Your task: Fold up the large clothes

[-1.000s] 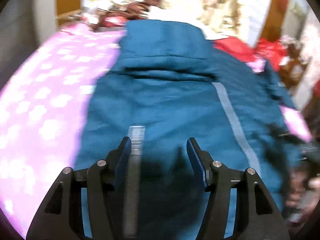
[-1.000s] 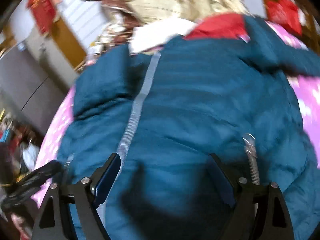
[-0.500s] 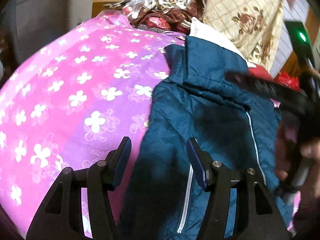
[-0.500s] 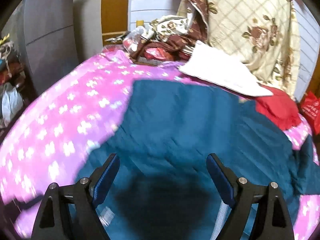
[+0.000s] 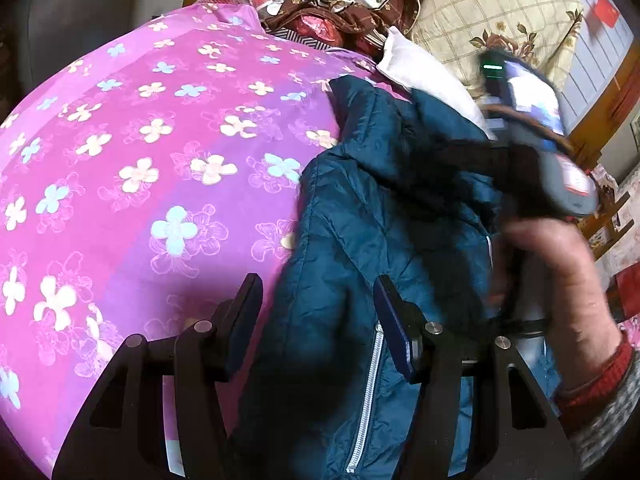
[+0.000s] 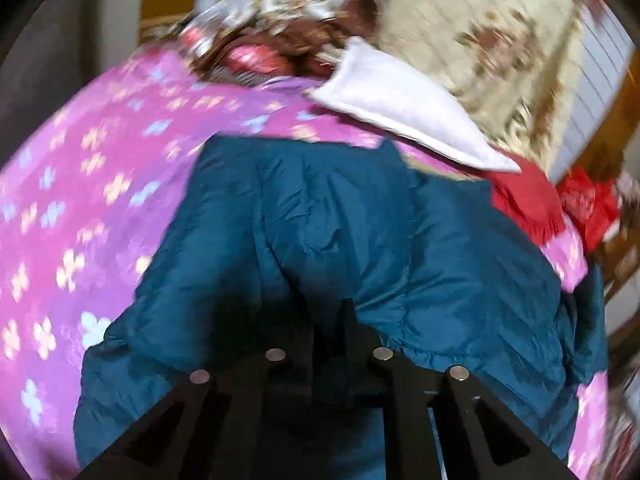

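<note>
A teal puffer jacket [image 5: 360, 208] with a grey zipper [image 5: 366, 396] lies on a pink flowered bedspread [image 5: 132, 168]. My left gripper [image 5: 316, 312] is open, its jaws wide apart over the jacket's left edge and holding nothing. In the right wrist view the same jacket [image 6: 360, 248] fills the middle. My right gripper [image 6: 326, 320] is shut on a fold of the jacket and the fabric bunches up around its fingers. The person's hand holding the right gripper's handle [image 5: 552, 264] shows at the right of the left wrist view.
A white pillow [image 6: 400, 104] and a beige flowered quilt [image 6: 500, 48] lie at the head of the bed. A red cloth [image 6: 524, 196] lies right of the jacket. Crumpled patterned bedding [image 5: 340, 12] is piled at the far edge.
My right gripper has closed from wide open onto the jacket fabric. My left gripper stayed open and swung left to the jacket's edge. The jacket's collar part has bunched up.
</note>
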